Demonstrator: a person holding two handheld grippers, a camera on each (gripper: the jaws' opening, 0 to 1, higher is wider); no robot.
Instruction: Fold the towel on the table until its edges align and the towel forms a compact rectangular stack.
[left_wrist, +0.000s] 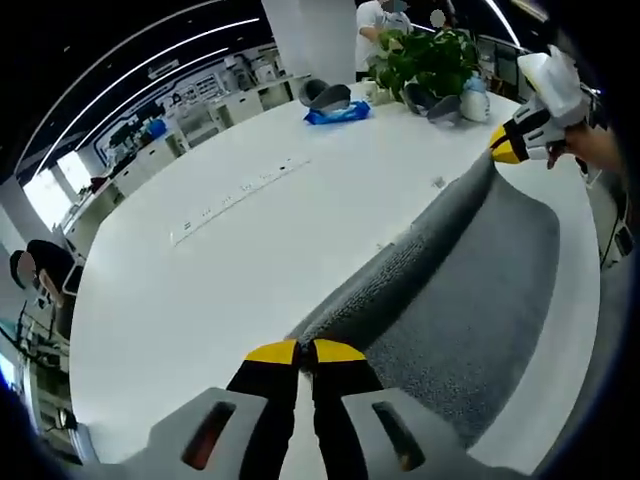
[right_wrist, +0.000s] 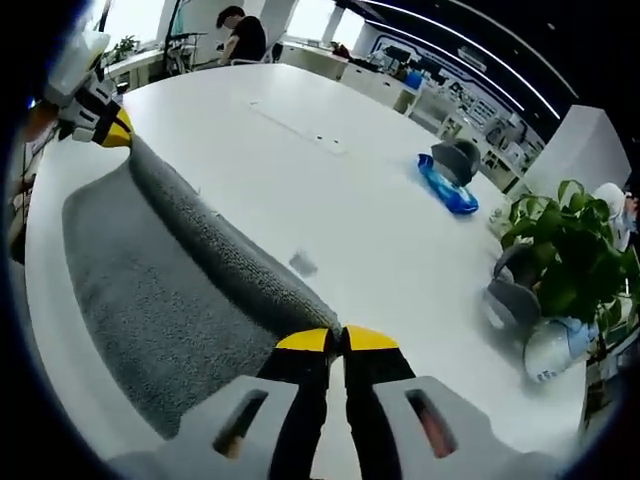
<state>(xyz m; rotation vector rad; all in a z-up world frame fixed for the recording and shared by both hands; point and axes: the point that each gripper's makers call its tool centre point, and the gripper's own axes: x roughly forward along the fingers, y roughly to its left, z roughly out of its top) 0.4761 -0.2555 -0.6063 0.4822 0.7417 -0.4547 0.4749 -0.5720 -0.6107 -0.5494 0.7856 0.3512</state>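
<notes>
A grey towel (left_wrist: 480, 280) lies on the white table (left_wrist: 230, 270), one long edge lifted and stretched between the two grippers. My left gripper (left_wrist: 305, 352), with yellow tips, is shut on one corner of that edge. In the left gripper view the right gripper (left_wrist: 510, 148) pinches the far corner, held by a hand. In the right gripper view the towel (right_wrist: 150, 290) runs from my right gripper (right_wrist: 338, 340), shut on its corner, up to the left gripper (right_wrist: 110, 132) at the far corner. The rest of the towel rests flat on the table (right_wrist: 300, 170).
A blue packet (left_wrist: 338, 113) and dark grey curved pieces (left_wrist: 330, 95) lie at the far side. A potted plant (left_wrist: 430, 55) with a white bottle (left_wrist: 475, 100) stands near them. A power strip slot (left_wrist: 240, 195) runs along the table middle. People stand beyond the table.
</notes>
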